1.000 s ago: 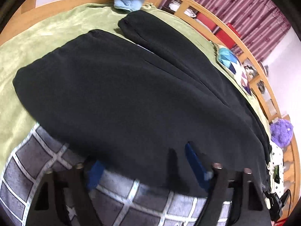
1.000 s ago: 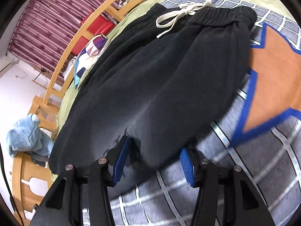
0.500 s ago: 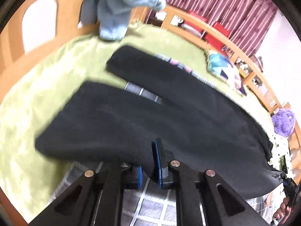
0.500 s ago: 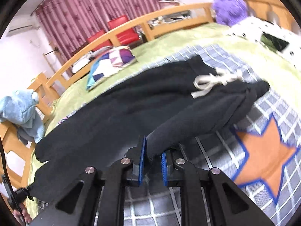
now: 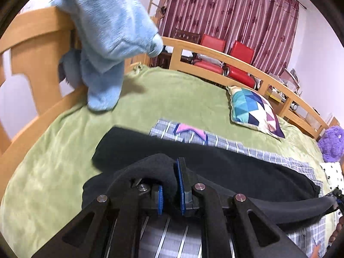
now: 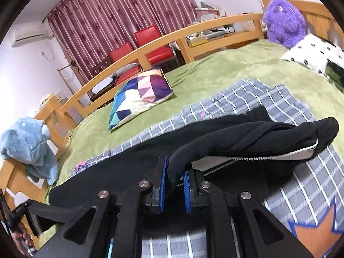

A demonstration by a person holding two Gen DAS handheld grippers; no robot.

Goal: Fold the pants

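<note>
Black pants [image 5: 225, 167] lie along a grey checked blanket [image 5: 247, 148] on a green bed. My left gripper [image 5: 171, 185] is shut on the near edge of a pant leg, and the cloth bunches up over its blue pads [image 5: 180, 182]. In the right wrist view my right gripper [image 6: 174, 182] is shut on the pants [image 6: 247, 133] near the waist end. That edge is lifted and folded back, showing a white inner lining [image 6: 258, 157]. The far leg still rests flat on the blanket [image 6: 268, 99].
A wooden bed rail [image 5: 236, 58] runs along the far side, with red chairs [image 5: 238, 60] and a maroon curtain behind. A blue plush [image 5: 107, 34] hangs on the end frame, a patterned cushion [image 6: 139, 92] lies on the green cover, a purple plush [image 6: 283, 19] sits at the head end.
Both grippers went from open around the pants' near edge to shut on it, then rose, lifting that edge off the blanket and towards the far leg.
</note>
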